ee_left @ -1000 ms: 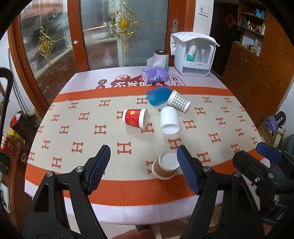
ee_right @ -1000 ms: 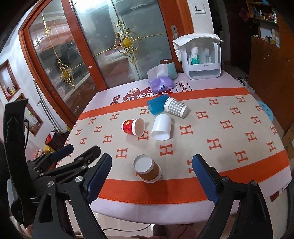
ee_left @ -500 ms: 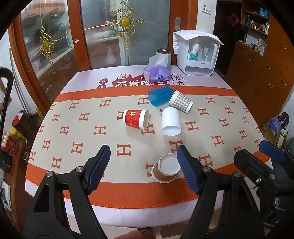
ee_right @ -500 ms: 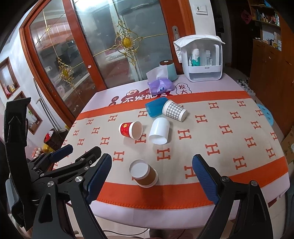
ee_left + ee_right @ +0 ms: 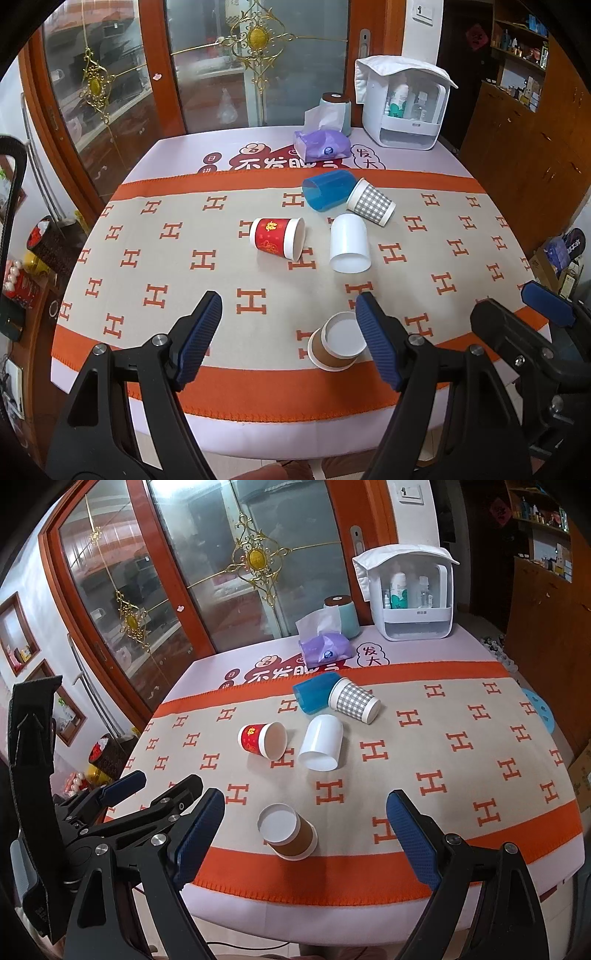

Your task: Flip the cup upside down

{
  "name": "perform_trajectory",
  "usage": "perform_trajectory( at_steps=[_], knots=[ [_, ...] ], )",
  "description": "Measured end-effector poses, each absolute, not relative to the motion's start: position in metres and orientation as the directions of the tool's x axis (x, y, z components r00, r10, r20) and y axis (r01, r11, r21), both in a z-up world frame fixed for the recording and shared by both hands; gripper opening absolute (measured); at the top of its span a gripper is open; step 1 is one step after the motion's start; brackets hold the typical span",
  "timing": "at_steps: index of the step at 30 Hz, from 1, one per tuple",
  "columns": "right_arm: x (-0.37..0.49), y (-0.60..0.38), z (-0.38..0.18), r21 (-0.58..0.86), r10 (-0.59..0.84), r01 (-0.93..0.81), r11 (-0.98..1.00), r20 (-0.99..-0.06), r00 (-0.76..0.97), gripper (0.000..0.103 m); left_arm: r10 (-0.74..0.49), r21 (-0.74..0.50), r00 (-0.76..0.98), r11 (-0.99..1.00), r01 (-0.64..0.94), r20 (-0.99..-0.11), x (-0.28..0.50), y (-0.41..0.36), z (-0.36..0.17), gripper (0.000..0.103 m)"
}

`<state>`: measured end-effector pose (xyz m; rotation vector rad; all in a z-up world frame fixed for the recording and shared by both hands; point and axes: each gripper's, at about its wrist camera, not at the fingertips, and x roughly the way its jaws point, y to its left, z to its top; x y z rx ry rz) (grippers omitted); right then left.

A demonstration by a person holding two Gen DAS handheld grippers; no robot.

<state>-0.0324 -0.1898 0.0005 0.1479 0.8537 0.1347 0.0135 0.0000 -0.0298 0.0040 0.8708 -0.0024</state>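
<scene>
A brown paper cup (image 5: 334,350) (image 5: 290,832) stands upside down near the table's front edge, white base up. A red cup (image 5: 277,238) (image 5: 263,739), a white cup (image 5: 349,243) (image 5: 320,743), a blue cup (image 5: 327,191) (image 5: 312,694) and a checked cup (image 5: 371,202) (image 5: 354,700) lie on their sides mid-table. My left gripper (image 5: 288,339) is open and empty, held back above the front edge, its right finger beside the brown cup. My right gripper (image 5: 304,843) is open and empty, with the brown cup between its fingers in view.
A purple tissue pack (image 5: 321,144), a teal roll (image 5: 336,110) and a white storage box (image 5: 402,107) stand at the back of the table (image 5: 184,413). Glass doors are behind it, wooden cabinets (image 5: 517,147) to the right.
Both grippers have drawn back and up from the table, so the cups sit a little farther away. No cup has moved.
</scene>
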Motion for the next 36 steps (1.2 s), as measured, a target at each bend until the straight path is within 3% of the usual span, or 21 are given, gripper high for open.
perform_trajectory(
  at_steps=[36],
  knots=[
    [-0.020,-0.194,-0.032,0.220,0.220,-0.075,0.973,-0.765,0.605,0.090,0.026,0.009,0.608,0.999,-0.031,-0.794,0.010,-0.004,-0.044,0.073]
  ],
)
